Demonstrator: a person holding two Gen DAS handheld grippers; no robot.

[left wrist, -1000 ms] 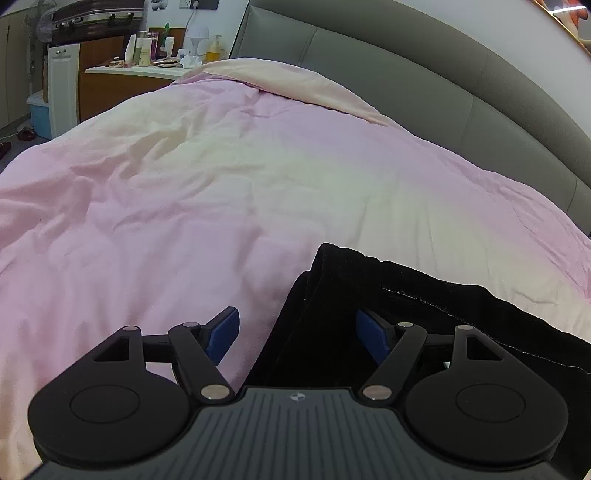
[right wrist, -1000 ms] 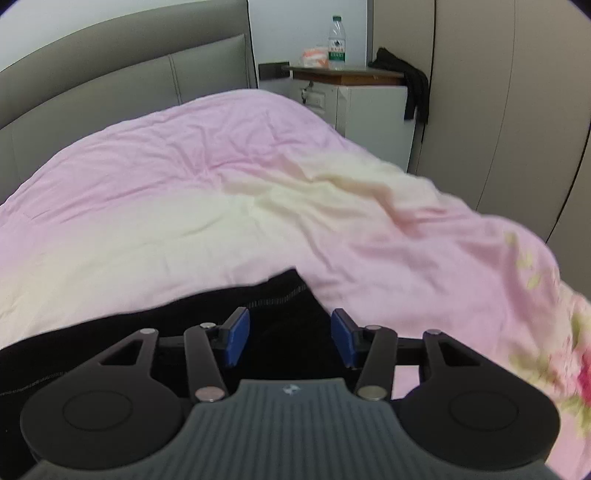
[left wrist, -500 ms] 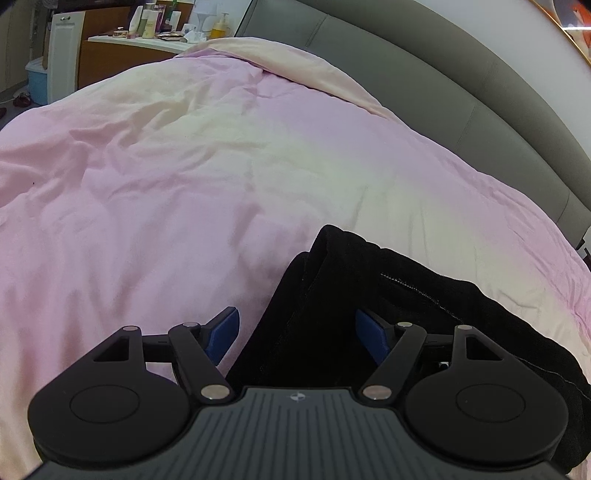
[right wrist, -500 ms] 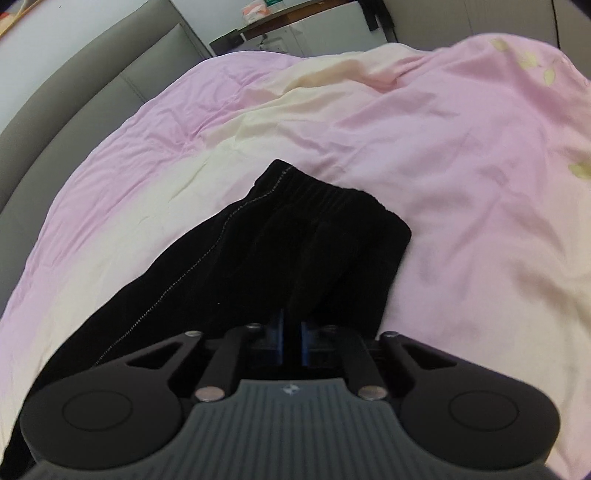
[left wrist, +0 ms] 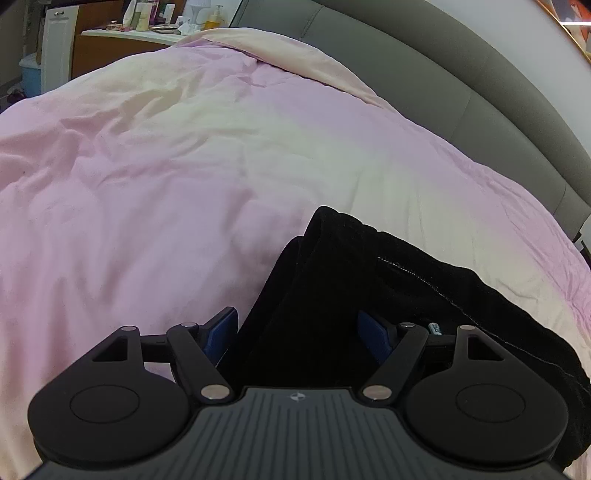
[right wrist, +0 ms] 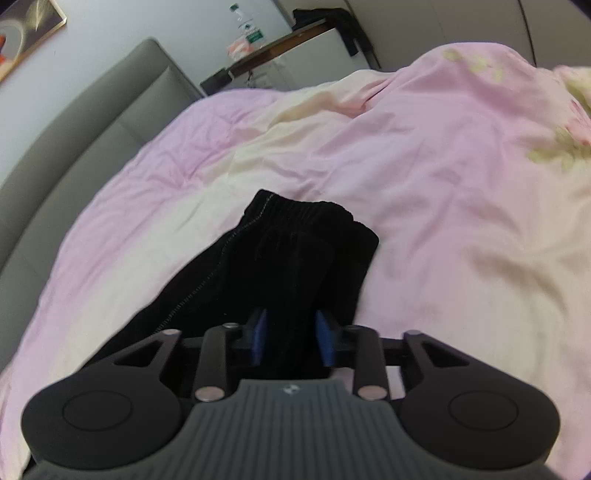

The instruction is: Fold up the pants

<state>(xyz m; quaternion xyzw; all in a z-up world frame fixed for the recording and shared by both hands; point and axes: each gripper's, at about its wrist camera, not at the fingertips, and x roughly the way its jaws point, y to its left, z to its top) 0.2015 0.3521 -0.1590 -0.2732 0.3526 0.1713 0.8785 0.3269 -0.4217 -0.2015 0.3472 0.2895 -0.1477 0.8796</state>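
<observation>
Black pants lie lengthwise on the pink duvet. My left gripper is open wide and low over one narrow end of them. Black cloth lies between its blue pads without being pinched. In the right wrist view the ribbed waistband of the pants points away from me. My right gripper hovers just behind it with its jaws opening. Dark cloth shows in the gap between the blue pads, which do not press on it.
A grey padded headboard runs along the far side of the bed. A counter with bottles stands beyond the duvet on the left. A bedside cabinet with a bottle and dark clothing stands past the bed's corner.
The right gripper rolled and sank toward the waistband, shut over the black cloth, then parted its jaws again. The left gripper stayed open and barely shifted.
</observation>
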